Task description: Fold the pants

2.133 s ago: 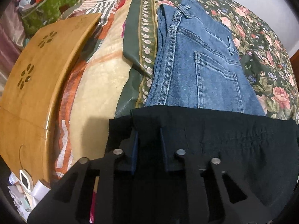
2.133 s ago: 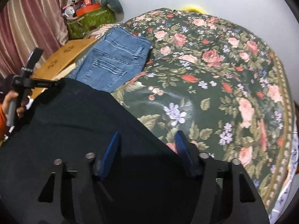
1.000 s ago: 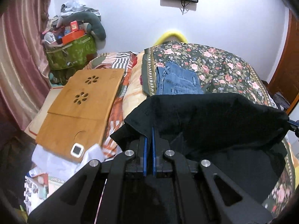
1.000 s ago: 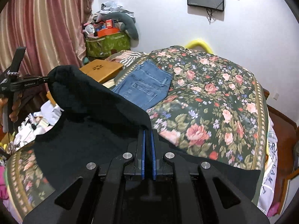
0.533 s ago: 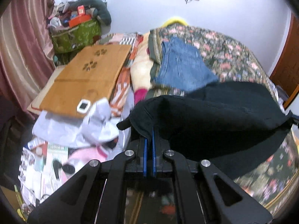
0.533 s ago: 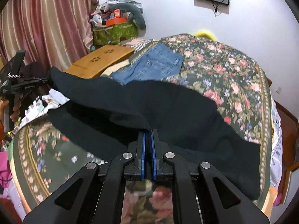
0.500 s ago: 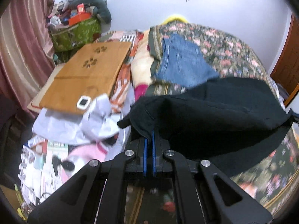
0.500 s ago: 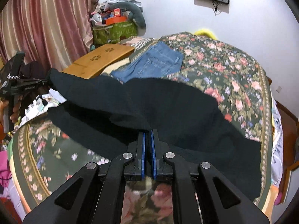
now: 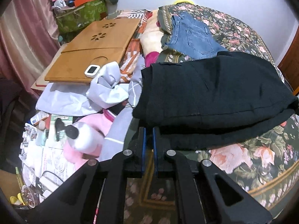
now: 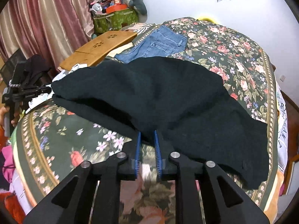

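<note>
Black pants (image 9: 214, 93) lie folded over on the floral bedspread (image 9: 243, 158); they also show in the right wrist view (image 10: 158, 97). My left gripper (image 9: 148, 130) sits at the pants' near left edge, jaws slightly parted with a narrow gap, nothing clearly between them. My right gripper (image 10: 146, 134) is at the pants' near edge, jaws parted a small way, cloth just past the tips. The left gripper also shows in the right wrist view (image 10: 48, 89), at the pants' far left corner.
Folded blue jeans (image 9: 192, 35) lie at the far side of the bed. A wooden lap table (image 9: 89, 50) with a small white device (image 9: 92, 70) stands left. White cloth (image 9: 104, 91), a pink plush toy (image 9: 84, 140) and clutter lie beside the bed. A curtain (image 10: 46, 18) hangs left.
Both grippers lowered the pants' held edge onto the bedspread, then parted their jaws slightly. The pants now rest on the bed in a doubled layer.
</note>
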Motion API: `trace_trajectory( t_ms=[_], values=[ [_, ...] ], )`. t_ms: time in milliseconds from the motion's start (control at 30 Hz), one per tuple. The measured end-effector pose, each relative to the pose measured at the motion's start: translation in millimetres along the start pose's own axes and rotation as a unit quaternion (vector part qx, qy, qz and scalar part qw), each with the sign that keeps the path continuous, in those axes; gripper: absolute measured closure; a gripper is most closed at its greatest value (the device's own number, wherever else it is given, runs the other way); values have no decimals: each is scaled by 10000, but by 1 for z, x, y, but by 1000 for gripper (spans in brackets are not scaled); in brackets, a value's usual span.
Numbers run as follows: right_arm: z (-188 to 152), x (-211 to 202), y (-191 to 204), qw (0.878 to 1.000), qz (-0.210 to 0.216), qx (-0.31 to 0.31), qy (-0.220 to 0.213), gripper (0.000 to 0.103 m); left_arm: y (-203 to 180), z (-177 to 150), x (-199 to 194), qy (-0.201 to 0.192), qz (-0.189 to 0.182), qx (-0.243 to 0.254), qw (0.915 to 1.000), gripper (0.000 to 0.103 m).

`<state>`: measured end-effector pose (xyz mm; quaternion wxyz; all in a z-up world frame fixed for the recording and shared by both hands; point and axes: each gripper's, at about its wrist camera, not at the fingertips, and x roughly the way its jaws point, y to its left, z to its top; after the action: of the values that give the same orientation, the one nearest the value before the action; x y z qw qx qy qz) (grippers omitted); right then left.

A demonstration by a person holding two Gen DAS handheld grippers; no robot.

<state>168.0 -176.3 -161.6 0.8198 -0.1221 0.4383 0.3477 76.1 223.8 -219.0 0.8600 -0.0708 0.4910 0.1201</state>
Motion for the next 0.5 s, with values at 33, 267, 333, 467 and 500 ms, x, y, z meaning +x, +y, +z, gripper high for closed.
trace_trajectory(
  t_ms=[33,267,333,467,500],
  values=[
    [-2,-5,-2,10000,9,23,-32,86,0,2,-4,-27,0,19,10000,97],
    [-7,-47,-32,9973,-267,383,-560,66,-9,32,-34,-475,-14,127,9988,67],
    [-6,-56,-45,9950,-442,540,-715,62,-15,44,-35,-553,-58,111,9984,56],
    [-7,-63,-82,9888,-904,866,-808,56,-31,74,-25,-646,-30,112,9978,32],
    [-8,-63,-92,9873,-984,960,-801,55,-34,78,-22,-631,-39,117,9979,30]
  ],
)
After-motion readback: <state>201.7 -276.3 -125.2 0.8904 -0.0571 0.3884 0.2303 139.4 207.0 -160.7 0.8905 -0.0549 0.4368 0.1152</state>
